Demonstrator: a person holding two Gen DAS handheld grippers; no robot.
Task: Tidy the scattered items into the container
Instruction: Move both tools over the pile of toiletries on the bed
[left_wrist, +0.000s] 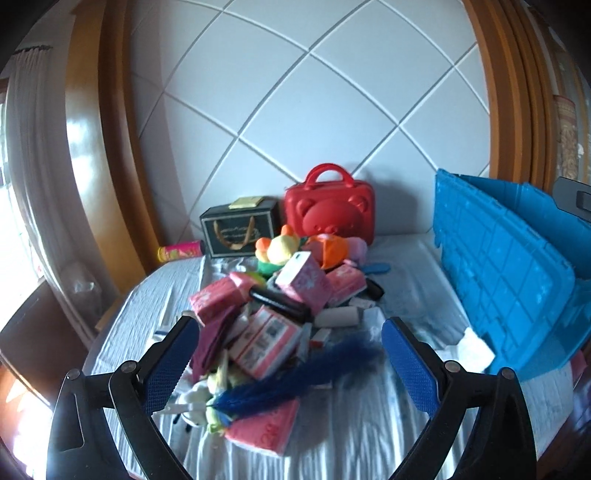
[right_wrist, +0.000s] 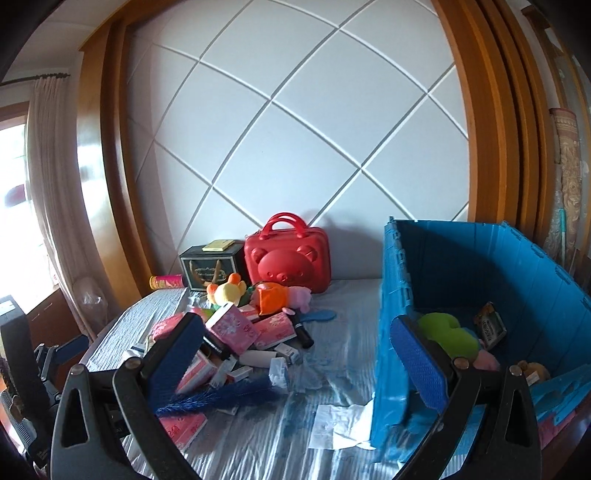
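Note:
A heap of scattered items lies on the bed: pink tissue packs (left_wrist: 301, 282) (right_wrist: 232, 328), a pink and white box (left_wrist: 264, 341), a blue feather duster (left_wrist: 295, 380) (right_wrist: 218, 397) and plush toys (left_wrist: 280, 247) (right_wrist: 227, 290). The blue crate (left_wrist: 509, 280) (right_wrist: 480, 280) stands at the right; it holds a green plush (right_wrist: 445, 334) and a small packet (right_wrist: 489, 326). My left gripper (left_wrist: 286, 363) is open and empty, held above the near end of the heap. My right gripper (right_wrist: 295, 363) is open and empty, between the heap and the crate's near corner.
A red bear-face case (left_wrist: 330, 214) (right_wrist: 288, 260), a dark gift box (left_wrist: 240, 230) (right_wrist: 210, 271) and a pink and yellow tube (left_wrist: 181, 250) (right_wrist: 166, 281) stand by the white padded headboard. White paper (right_wrist: 340, 424) lies in front of the crate. The left gripper's body (right_wrist: 48, 362) shows at the left edge.

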